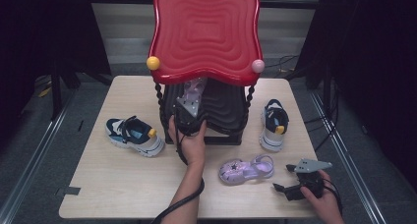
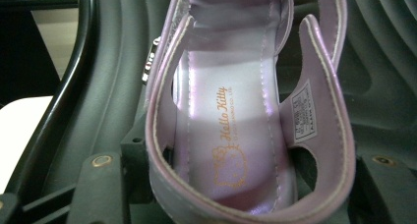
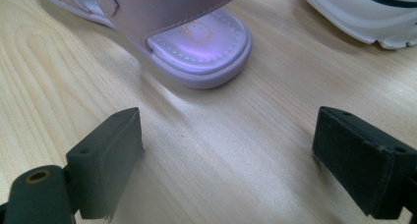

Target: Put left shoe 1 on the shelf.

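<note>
Inside, glossy lilac sandal on ribbed black shelf, left tongs around its heel.

The high view looks down from above on the whole table. The left gripper view sits very close to a purple sandal. The right gripper view looks low across the table, near the other sandal, also in the high view.
</note>
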`<action>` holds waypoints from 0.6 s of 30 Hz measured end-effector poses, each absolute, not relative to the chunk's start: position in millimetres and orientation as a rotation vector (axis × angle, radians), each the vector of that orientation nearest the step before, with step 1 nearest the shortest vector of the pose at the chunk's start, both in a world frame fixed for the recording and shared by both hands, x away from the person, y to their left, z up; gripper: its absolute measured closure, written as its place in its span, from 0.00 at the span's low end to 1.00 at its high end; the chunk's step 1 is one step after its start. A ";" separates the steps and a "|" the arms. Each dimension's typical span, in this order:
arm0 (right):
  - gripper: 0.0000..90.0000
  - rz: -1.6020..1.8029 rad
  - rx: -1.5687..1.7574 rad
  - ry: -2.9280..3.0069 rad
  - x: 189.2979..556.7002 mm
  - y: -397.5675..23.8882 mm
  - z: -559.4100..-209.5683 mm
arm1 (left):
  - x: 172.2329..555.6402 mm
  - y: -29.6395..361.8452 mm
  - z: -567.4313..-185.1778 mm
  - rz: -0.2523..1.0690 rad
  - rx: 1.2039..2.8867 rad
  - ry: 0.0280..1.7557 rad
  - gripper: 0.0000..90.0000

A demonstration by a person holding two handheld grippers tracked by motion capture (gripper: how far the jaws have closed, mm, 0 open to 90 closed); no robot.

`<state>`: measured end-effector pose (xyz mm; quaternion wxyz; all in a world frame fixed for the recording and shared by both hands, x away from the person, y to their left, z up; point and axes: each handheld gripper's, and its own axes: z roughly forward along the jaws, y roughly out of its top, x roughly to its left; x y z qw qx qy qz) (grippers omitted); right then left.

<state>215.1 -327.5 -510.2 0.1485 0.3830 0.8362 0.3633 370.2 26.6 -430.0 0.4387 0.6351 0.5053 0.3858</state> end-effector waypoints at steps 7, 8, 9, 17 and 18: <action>0.12 1.044 1.101 2.405 215.1 -327.5 -510.2 | 370.4 25.9 -428.9 0.939 1.609 1.251 0.37; 0.12 1.045 1.101 2.404 215.1 -327.5 -510.2 | 370.5 25.9 -429.0 0.936 1.609 1.247 0.37; 0.12 1.044 1.101 2.405 215.1 -327.5 -510.2 | 370.2 25.8 -428.9 0.937 1.610 1.247 0.37; 0.12 1.044 1.101 2.405 215.0 -327.4 -510.2 | 369.5 24.8 -429.0 0.937 1.635 1.228 0.34; 0.12 1.044 1.101 2.405 215.1 -327.4 -510.2 | 369.8 25.3 -429.1 0.933 1.640 1.225 0.34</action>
